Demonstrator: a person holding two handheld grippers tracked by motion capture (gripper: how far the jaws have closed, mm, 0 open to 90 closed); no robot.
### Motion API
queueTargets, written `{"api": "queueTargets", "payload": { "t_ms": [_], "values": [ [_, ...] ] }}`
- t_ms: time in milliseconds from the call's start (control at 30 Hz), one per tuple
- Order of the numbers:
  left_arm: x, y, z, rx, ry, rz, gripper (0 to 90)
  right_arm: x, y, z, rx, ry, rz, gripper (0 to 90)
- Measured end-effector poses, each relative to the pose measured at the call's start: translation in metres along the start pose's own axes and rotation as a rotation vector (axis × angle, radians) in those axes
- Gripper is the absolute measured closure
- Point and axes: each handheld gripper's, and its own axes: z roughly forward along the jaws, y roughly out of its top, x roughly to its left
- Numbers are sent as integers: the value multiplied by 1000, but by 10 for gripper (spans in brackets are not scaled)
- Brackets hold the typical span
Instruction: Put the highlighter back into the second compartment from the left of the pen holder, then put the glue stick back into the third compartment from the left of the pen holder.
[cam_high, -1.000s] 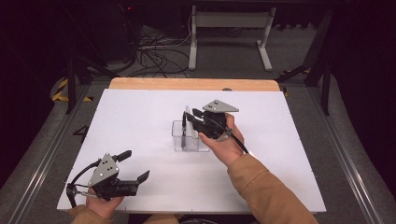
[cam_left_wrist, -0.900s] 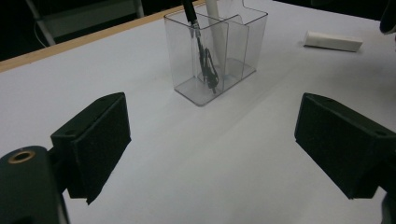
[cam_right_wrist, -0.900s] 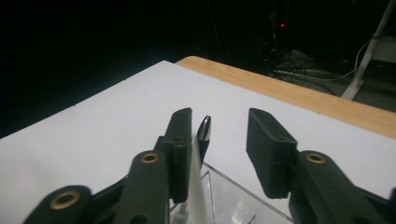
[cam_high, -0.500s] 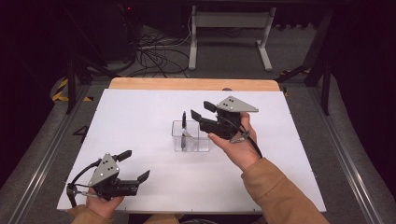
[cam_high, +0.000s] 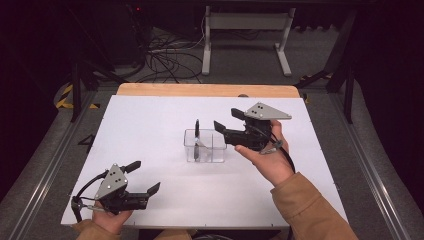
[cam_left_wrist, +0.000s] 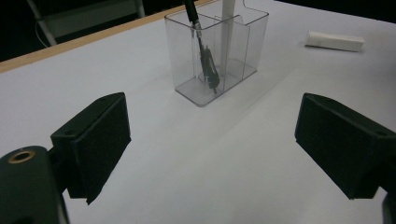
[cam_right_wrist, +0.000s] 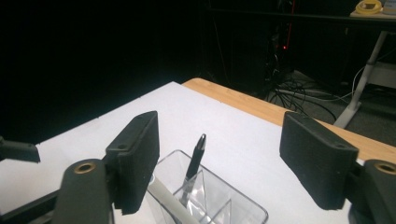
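A clear plastic organiser (cam_high: 205, 146) with compartments stands mid-table. A black pen (cam_high: 197, 131) stands upright in it, tip end down. In the right gripper view the black pen (cam_right_wrist: 195, 161) and a white stick (cam_right_wrist: 169, 201) lean in the organiser (cam_right_wrist: 219, 205) just below the jaws. My right gripper (cam_high: 227, 120) hovers to the right of the organiser, slightly above it; its jaws have just been opening, with nothing between them. My left gripper (cam_high: 143, 177) rests open near the front left edge, pointing at the organiser (cam_left_wrist: 219, 46) and its black pen (cam_left_wrist: 204, 53).
A small white block (cam_left_wrist: 335, 41) lies on the table beyond the organiser in the left gripper view. The white table top (cam_high: 150, 125) has a wooden strip (cam_high: 205, 90) at its far edge. Cables and a stand's legs lie on the floor behind.
My right gripper moved right and up, away from the organiser, and its jaws spread apart. The black pen stays standing in the organiser. The left hand kept still.
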Motion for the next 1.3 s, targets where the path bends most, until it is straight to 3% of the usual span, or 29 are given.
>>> {"api": "queueTargets", "payload": {
  "t_ms": [400,600,967,1300],
  "values": [
    [0,1,2,-1,-1,2,111,-15,-10,-28,125,-37,-26,239],
    [0,1,2,-2,-2,-1,111,-24,-22,-39,245,-56,-30,239],
    [0,2,2,-4,5,1,111,-37,-48,-48,406,-80,-50,239],
    [-1,1,2,-12,5,-4,111,-43,-63,-51,558,-85,-18,280]
  ]
}}
